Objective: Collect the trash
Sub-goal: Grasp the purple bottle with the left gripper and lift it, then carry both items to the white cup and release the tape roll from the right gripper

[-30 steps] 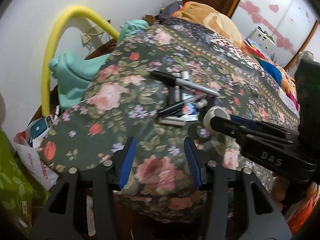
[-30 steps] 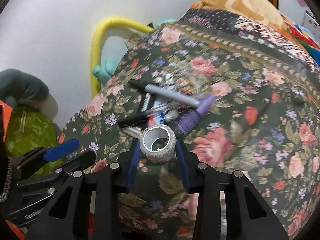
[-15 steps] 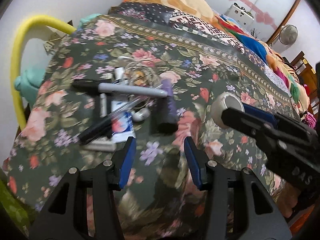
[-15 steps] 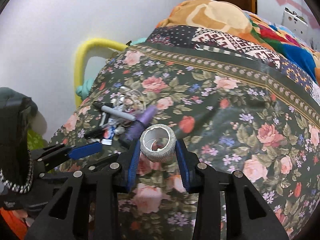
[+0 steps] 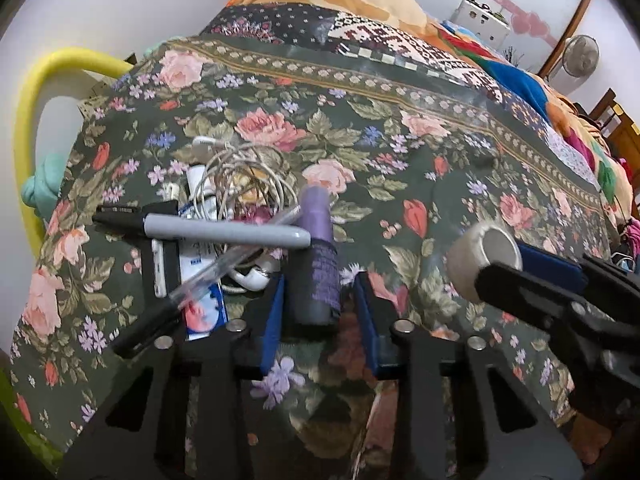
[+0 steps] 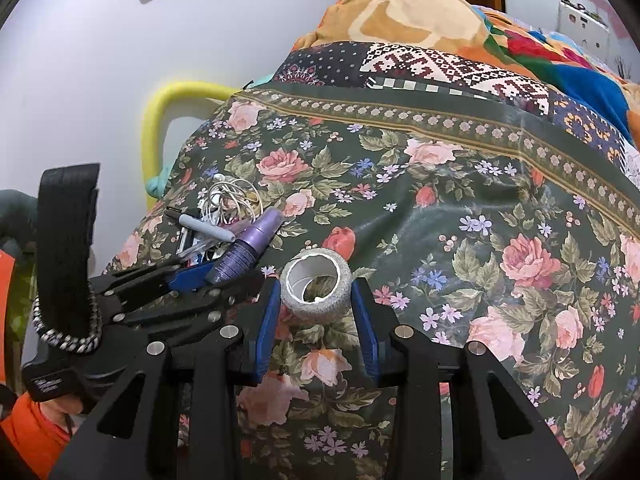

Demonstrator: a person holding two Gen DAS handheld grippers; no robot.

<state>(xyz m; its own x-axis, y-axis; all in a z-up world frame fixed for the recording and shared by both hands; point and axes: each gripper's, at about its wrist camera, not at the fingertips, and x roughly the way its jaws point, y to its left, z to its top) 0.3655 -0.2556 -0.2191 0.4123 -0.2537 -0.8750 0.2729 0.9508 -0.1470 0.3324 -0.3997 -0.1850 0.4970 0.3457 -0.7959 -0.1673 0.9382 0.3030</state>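
A pile of small items lies on the floral bedspread: a purple bottle, a grey marker, a clear pen, a coiled white cable and a blue-white packet. My left gripper straddles the bottle's dark base and its jaws are closing. The left pad is at the base and a thin gap shows at the right pad. My right gripper is shut on a glittery silver tape roll, held just above the spread. That roll also shows right of the bottle.
A yellow foam tube arches at the bed's left edge beside a teal cloth and the white wall. Folded patterned and orange blankets lie further up the bed. An orange sleeve shows at the lower left.
My left gripper has moved in over the pile and down, and its jaws have narrowed around the purple bottle's base. My right gripper has shifted right of the pile, still holding the roll.
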